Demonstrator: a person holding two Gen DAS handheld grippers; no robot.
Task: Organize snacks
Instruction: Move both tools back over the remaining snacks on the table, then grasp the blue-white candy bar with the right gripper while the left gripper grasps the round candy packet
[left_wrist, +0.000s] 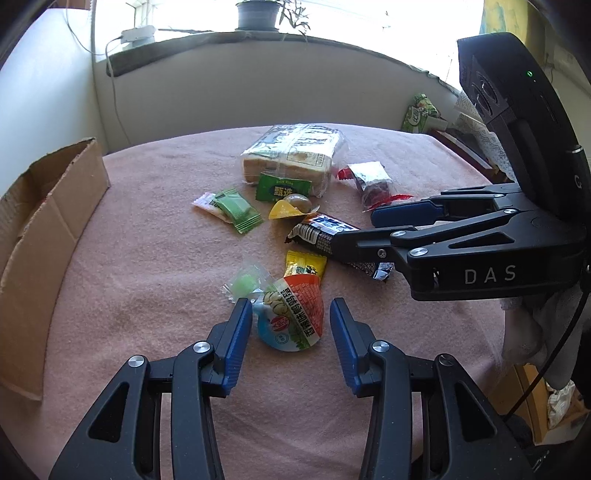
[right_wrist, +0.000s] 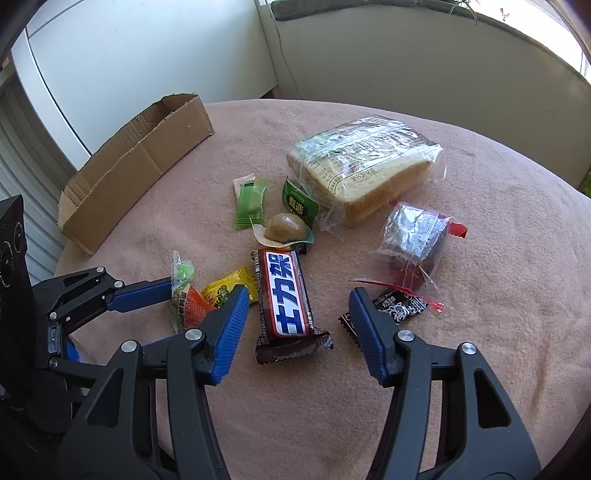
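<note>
Snacks lie scattered on a pink cloth-covered table. My left gripper is open, its fingers on either side of an orange-and-blue cup snack without gripping it. My right gripper is open around a brown chocolate bar, also seen in the left wrist view. A bagged bread loaf, green packets, a yellow candy, a wrapped egg, a clear bag of red snacks and a small black packet lie around.
An open cardboard box stands on the table's left side, also in the left wrist view. A windowsill with a plant pot runs behind. Green packs and clutter sit off the table's right.
</note>
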